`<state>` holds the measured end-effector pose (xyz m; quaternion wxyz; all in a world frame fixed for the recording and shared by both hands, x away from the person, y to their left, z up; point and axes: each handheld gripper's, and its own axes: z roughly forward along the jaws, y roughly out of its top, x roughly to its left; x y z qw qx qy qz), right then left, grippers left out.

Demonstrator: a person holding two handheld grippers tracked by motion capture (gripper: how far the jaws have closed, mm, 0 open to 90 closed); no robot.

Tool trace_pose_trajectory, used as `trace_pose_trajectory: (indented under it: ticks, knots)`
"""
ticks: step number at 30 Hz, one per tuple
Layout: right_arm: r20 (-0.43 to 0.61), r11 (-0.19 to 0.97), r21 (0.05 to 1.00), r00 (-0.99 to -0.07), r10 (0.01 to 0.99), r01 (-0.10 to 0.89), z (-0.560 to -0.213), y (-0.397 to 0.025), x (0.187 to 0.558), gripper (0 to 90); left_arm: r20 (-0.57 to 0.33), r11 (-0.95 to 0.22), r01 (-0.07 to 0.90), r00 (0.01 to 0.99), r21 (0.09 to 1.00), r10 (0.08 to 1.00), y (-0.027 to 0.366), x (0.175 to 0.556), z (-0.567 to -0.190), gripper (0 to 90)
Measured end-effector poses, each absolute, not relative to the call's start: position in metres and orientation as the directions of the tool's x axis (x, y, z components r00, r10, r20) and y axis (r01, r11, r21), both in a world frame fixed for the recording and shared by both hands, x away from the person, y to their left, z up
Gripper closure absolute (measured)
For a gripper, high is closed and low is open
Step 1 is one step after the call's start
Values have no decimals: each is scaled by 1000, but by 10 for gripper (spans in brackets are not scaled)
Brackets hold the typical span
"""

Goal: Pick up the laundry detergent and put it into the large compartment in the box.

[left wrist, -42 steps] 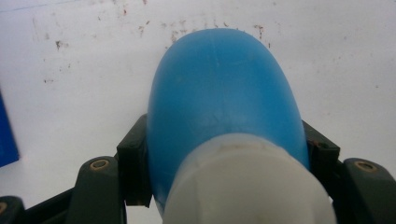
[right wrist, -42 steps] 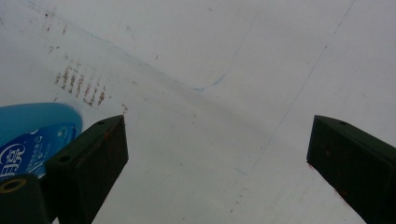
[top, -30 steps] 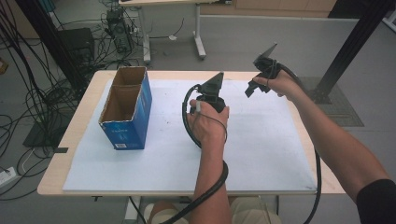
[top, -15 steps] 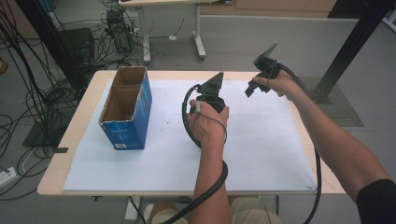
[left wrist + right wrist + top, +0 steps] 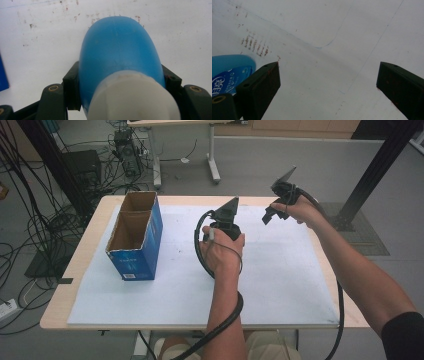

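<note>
We have the blue plastic bottle with the white cap pinched in our left gripper above the white-covered desk, our right gripper spread and empty, and judge placing it into the open blue cardboard box remains.

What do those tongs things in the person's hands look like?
Both tongs are black. The left tongs and right tongs each carry a dark three-cornered plate on top and trail a thick black cable. The right tongs' flat, blocky jaw pads look rust-scuffed. A black sleeve covers the right upper arm.
</note>
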<state>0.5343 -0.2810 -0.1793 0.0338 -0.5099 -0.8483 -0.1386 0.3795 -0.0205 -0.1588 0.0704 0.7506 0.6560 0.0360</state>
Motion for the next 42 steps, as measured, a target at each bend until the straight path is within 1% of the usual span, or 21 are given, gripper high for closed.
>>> trace_pose_trajectory:
  ticks: [13, 19, 29, 31, 32, 34, 37, 38, 39, 42]
  knots:
    - [196, 435, 204, -472, 859, 877, -178, -283, 533, 50, -35, -139, 980, 146, 143, 989, -19, 381, -157, 370]
    - [197, 435, 197, -470, 860, 878, -178, -284, 533, 48, -31, -141, 979, 147, 146, 989, -14, 379, -145, 370]
    - [191, 446, 195, -480, 856, 873, -179, -280, 533, 49, -51, -172, 968, 184, 180, 982, 8, 369, -100, 369]
    - [189, 446, 189, -479, 857, 875, -179, -278, 533, 49, -46, -180, 966, 191, 184, 981, 13, 367, -87, 370]
    - [189, 446, 189, -479, 857, 875, -179, -278, 533, 49, -46, -180, 966, 191, 184, 981, 13, 367, -87, 370]
    - [188, 449, 186, -481, 857, 874, -180, -277, 533, 49, -35, -187, 964, 197, 188, 980, 19, 365, -69, 369]
    - [186, 449, 191, -481, 857, 873, -179, -278, 532, 50, -28, -186, 963, 195, 196, 980, 22, 362, -59, 370]
    - [186, 449, 190, -481, 857, 873, -178, -278, 532, 50, -19, -191, 961, 198, 199, 980, 28, 360, -46, 369]
    - [186, 449, 190, -481, 857, 873, -178, -278, 532, 50, -19, -191, 961, 198, 199, 980, 28, 360, -46, 369]
    - [186, 447, 189, -479, 858, 874, -178, -279, 531, 51, -16, -189, 960, 197, 205, 980, 36, 357, -30, 370]
